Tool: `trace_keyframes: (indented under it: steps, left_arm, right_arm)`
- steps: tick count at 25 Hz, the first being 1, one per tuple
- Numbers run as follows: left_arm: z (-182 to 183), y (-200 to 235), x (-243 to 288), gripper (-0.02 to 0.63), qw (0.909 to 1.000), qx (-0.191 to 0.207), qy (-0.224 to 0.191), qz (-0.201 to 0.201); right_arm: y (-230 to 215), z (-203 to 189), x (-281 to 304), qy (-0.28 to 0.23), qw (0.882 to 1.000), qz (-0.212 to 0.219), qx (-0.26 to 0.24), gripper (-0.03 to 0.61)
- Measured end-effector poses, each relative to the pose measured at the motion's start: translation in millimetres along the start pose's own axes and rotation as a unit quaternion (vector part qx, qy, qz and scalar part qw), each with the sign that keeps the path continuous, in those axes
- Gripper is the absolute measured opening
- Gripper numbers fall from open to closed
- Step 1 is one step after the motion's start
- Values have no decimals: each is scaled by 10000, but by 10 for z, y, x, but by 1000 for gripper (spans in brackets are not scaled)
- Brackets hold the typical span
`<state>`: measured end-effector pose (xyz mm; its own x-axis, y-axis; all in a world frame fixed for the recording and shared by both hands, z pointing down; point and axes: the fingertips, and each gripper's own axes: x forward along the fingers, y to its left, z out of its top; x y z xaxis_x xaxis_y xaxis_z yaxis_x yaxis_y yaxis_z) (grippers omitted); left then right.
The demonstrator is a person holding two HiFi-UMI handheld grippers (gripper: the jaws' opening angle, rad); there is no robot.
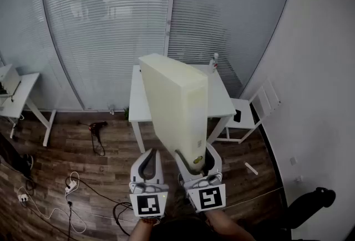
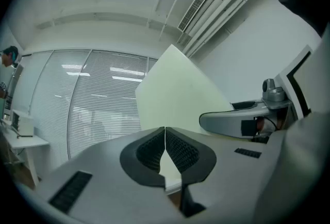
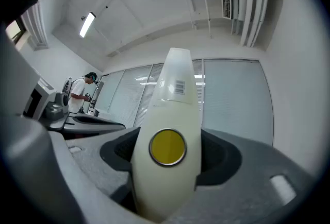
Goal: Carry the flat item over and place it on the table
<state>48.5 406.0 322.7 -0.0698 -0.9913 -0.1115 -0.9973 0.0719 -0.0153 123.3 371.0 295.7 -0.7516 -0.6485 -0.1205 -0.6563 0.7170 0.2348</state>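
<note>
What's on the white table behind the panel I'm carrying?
A small bottle stands near the white table's far right corner. The cream panel, clamped in the right gripper, covers the table's middle, so anything there is hidden.

1. Office room: blind-covered glass partitions [image 1: 111, 29] span the upper frame.
2. White table [image 1: 138, 102] at centre, second desk [image 1: 22, 93] at left edge, white chair [image 1: 244, 113] at right.
3. Wood-plank floor [image 1: 66, 148] with a power strip [image 1: 71, 184] lower left.
</note>
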Motion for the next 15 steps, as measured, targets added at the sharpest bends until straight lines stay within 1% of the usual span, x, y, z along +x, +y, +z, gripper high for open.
trace_keyframes:
  steps: [4,7,15]
  left_arm:
    - [-37,-19,25,0,10000,12,-8,-7]
    - [-61,-28,41,0,10000,13,-13,1]
    - [-110,-19,104,0,10000,16,14,-26]
  right_arm:
    - [3,-109,15,191,9996,110,148,308]
    - [5,-211,26,154,9991,189,346,311]
    - [-12,-302,91,244,9983,256,455,311]
